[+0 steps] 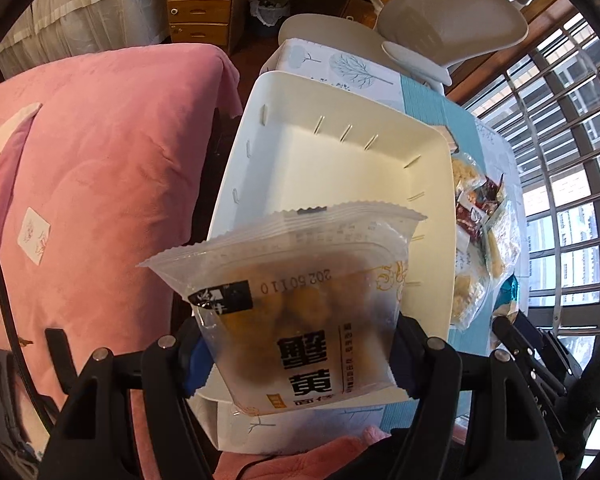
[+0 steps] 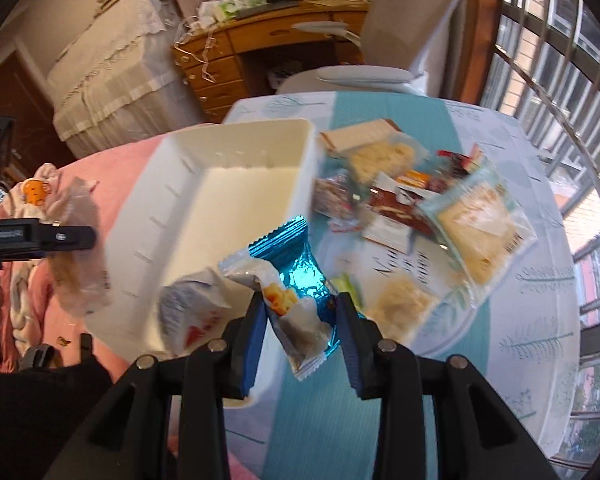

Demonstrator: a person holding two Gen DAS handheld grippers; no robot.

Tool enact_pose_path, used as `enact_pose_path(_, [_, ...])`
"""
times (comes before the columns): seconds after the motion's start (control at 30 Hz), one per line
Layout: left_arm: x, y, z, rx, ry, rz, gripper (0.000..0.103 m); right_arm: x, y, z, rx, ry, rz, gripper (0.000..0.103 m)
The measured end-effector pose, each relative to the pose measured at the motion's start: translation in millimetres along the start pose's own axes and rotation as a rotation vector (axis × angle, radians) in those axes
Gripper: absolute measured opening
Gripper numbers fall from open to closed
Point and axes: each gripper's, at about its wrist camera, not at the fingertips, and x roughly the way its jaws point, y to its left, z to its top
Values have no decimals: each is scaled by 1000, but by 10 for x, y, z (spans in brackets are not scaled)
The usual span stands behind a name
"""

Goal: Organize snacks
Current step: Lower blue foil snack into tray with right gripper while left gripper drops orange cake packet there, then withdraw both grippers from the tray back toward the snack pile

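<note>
My left gripper [image 1: 300, 354] is shut on a clear snack packet [image 1: 296, 296] with yellow pastry and black characters, held over the near rim of the empty white bin [image 1: 340, 160]. My right gripper [image 2: 300, 316] is shut on several small packets, a shiny blue one [image 2: 300, 256] and a white one [image 2: 296, 320], just right of the bin's [image 2: 236, 184] near corner. The left gripper and its packet [image 2: 76, 248] show at the left of the right wrist view.
A pile of loose snack packets [image 2: 420, 208] lies on the teal-and-white tablecloth [image 2: 520, 300] right of the bin. A pink blanket [image 1: 100, 160] is on the left. A grey chair [image 1: 440, 20] and a wooden desk [image 2: 260, 40] stand behind the table. Window bars [image 1: 572, 160] are on the right.
</note>
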Motion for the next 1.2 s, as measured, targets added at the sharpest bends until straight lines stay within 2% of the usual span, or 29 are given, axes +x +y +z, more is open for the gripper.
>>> enact_pose_path(0.23, [58,176,0,-35,-40,-31,72,44,415,131,-52,-7,122,35])
enact_pose_path(0.43, [59,298,-18,-90,-70,-55,82,172,582,120,-50,25,194,36])
enact_pose_path(0.47, [34,301,-15,-92,-84,-62,83,190,588,116,-47,34,200,40])
enact_pose_path(0.5, [1,300,-9,-94,-99,-70,84,196,587,104,-41,38,201,48])
enact_pose_path(0.63, [-114,259,-8,-99,-147,-83,86,207,512,88,-4,42,210,53])
enact_pose_path(0.9, [-102,-55,-74,-69,-132,-87,86,167,225,6,79,72,213,56])
enact_pose_path(1.2, [-54,-741,-259,41,-137,-139,86,83,-324,-162,193,134,199,56])
